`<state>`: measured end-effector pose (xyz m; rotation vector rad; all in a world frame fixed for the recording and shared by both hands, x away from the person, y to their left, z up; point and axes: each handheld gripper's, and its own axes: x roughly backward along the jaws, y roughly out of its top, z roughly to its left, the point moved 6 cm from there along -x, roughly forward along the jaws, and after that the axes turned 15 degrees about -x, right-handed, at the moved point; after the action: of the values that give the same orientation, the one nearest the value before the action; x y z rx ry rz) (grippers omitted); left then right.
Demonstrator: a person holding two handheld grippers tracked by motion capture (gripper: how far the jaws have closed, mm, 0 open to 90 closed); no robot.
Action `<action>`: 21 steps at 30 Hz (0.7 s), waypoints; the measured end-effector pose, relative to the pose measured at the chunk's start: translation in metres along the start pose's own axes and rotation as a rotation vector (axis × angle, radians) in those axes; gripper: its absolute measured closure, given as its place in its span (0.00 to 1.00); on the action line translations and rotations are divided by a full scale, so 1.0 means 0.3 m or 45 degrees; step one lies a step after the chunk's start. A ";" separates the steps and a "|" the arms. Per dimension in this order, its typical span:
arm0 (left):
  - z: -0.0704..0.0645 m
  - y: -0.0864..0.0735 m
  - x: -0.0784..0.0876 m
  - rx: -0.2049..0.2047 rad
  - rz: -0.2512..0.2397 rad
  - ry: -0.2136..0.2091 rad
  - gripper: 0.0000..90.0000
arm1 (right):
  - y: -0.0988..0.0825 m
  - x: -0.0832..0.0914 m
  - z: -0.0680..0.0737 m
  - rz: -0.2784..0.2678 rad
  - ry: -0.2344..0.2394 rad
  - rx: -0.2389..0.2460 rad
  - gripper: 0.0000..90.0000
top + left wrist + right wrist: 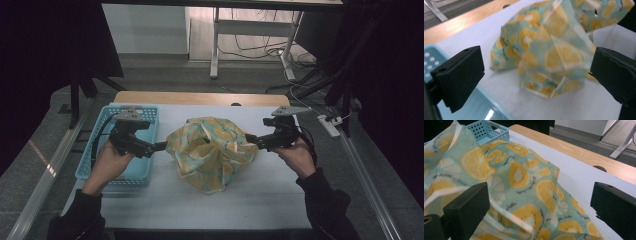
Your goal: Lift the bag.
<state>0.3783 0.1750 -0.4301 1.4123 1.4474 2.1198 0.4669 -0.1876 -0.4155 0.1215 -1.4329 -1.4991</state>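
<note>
A crumpled cloth [212, 152] printed with lemon slices on pale green lies heaped in the middle of the white table [250, 200]. My left gripper [161, 146] reaches its left edge from over the blue basket [135, 172]. In the left gripper view the jaws of the left gripper [536, 72] stand wide apart and open, with the cloth [549, 50] just beyond them. My right gripper [248, 138] meets the cloth's right side. Its own view shows the right gripper [540, 205] open, with folds of the cloth [519, 177] lying between the jaws, not pinched.
The perforated blue basket [489, 130] stands at the table's left edge, under my left hand. A wooden strip [200, 97] runs along the far edge. A power strip [330, 125] and cables lie on the floor at right; desk legs [215, 45] stand behind.
</note>
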 end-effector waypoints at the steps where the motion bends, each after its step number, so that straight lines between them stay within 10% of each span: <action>1: -0.004 -0.014 0.003 0.007 -0.003 -0.002 0.00 | -0.010 0.005 0.001 -0.005 0.002 0.005 0.02; 21: -0.147 -0.285 0.085 0.080 0.025 0.156 0.00 | -0.280 0.097 0.006 -0.007 -0.032 -0.027 0.00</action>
<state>0.3029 0.2064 -0.4868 1.3442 1.5631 2.2272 0.4037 -0.2250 -0.4655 0.0944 -1.4373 -1.5245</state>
